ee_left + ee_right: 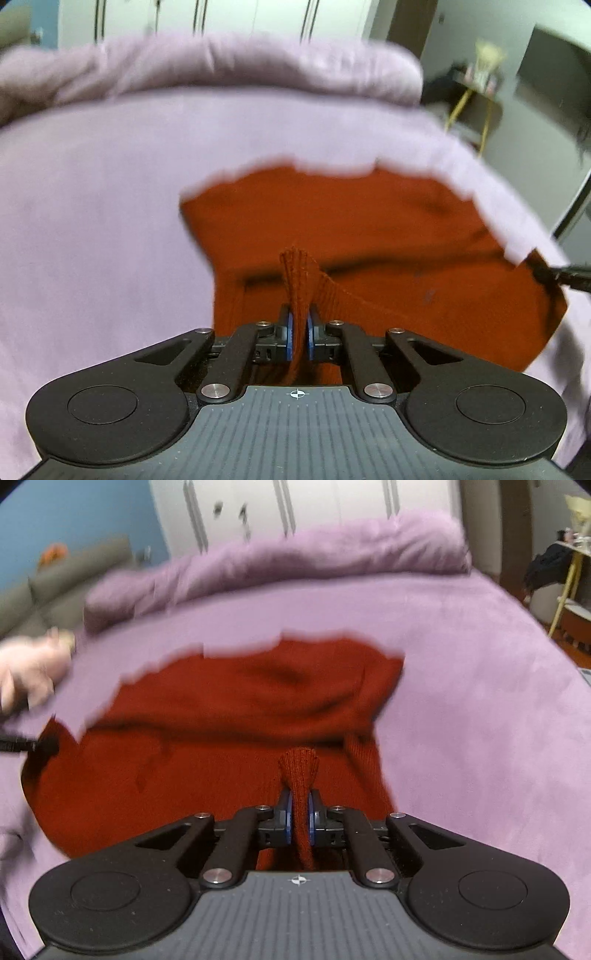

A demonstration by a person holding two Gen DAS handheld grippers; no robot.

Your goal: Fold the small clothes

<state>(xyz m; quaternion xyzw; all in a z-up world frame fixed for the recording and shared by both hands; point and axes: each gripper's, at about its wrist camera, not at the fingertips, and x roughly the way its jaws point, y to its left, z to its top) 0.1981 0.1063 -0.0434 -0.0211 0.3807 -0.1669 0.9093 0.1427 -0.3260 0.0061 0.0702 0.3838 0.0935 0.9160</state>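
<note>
1. The lilac bedspread [480, 701] is the work surface, stretching ahead of both grippers out to a rumpled duvet roll [295, 557] at the far end. It's soft, so anything dragged across it will probably bunch up. Lift the fabric, don't slide it.

2. The rust-red knit garment [221, 709] lies on the spread right in front of both grippers, its far part already wrinkled (both views are motion-blurred, so I can't tell sleeves from body).

3. The left gripper [299, 326] is clamped on a ribbed edge of the knit, which stands up as a pinched ridge between the blue pads [289, 332]. From there a taut line of cloth runs off to its right.

4. The right gripper [300, 812] is clamped the same way on a ribbed bit, maybe a cuff or a hem corner, which fans out just past its tips.

5. My take: this is the carry-over part of a fold. Keep both grippers level and moving forward together, hold that edge lightly taut, lay it past the wrinkles, and only then let go. Ribbed knit stretches, so go easy on the pulling.
</note>
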